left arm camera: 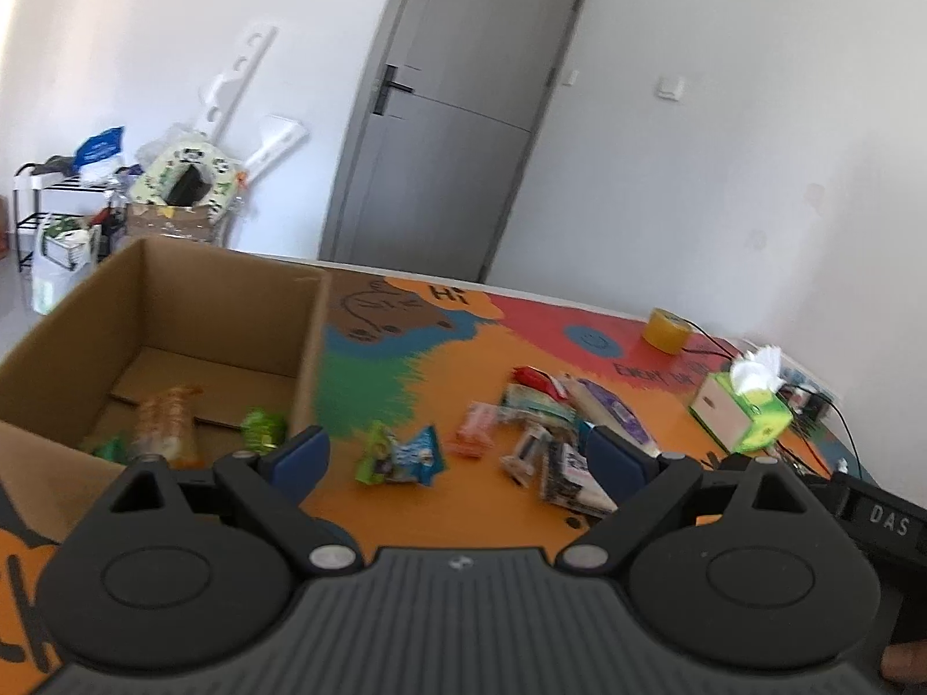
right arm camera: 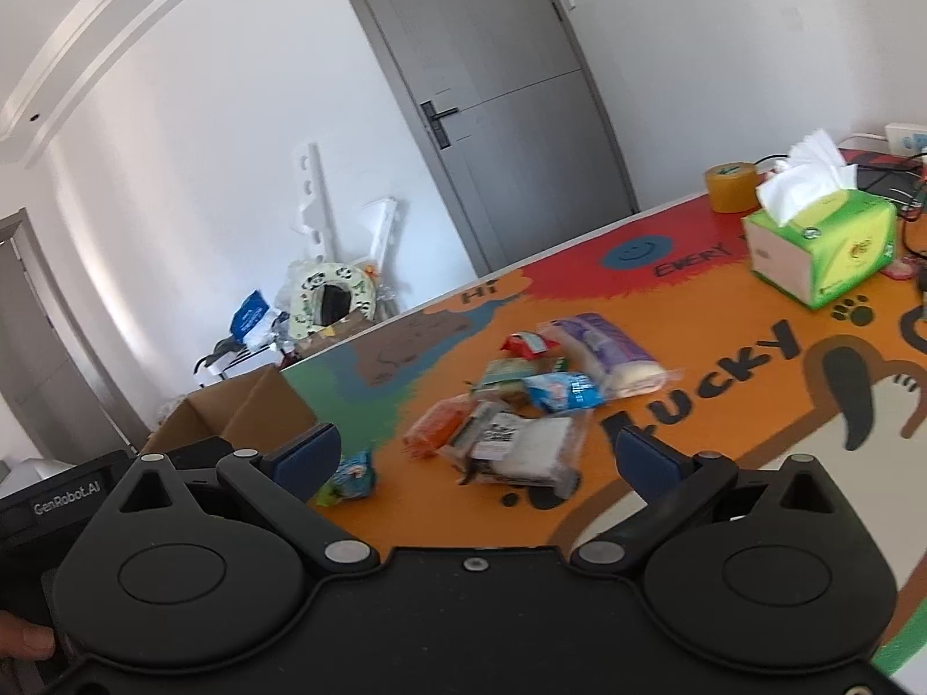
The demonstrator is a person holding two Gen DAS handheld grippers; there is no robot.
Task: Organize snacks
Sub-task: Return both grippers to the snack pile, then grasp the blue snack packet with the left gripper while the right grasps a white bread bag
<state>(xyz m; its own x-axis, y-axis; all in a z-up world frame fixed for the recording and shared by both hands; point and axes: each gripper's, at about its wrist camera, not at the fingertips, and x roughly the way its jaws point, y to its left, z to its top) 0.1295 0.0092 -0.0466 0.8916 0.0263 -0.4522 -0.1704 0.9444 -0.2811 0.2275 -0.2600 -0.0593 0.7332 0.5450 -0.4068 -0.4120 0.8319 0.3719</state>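
We are holding both left tongs [left arm camera: 452, 452] and right tongs [right arm camera: 472, 454] spread and empty above the snack pile [right arm camera: 521, 405] mid-tabletop [right arm camera: 724, 452], risking multi-packet grabs since wrappers overlap, well short of the cardboard box [left arm camera: 232, 313] at the tabletop's left edge.

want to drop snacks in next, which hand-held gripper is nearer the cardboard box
Left. The left hand-held gripper hangs open at the cardboard box's near corner; the right hand-held gripper, also open, is farther away, over the snack pile.
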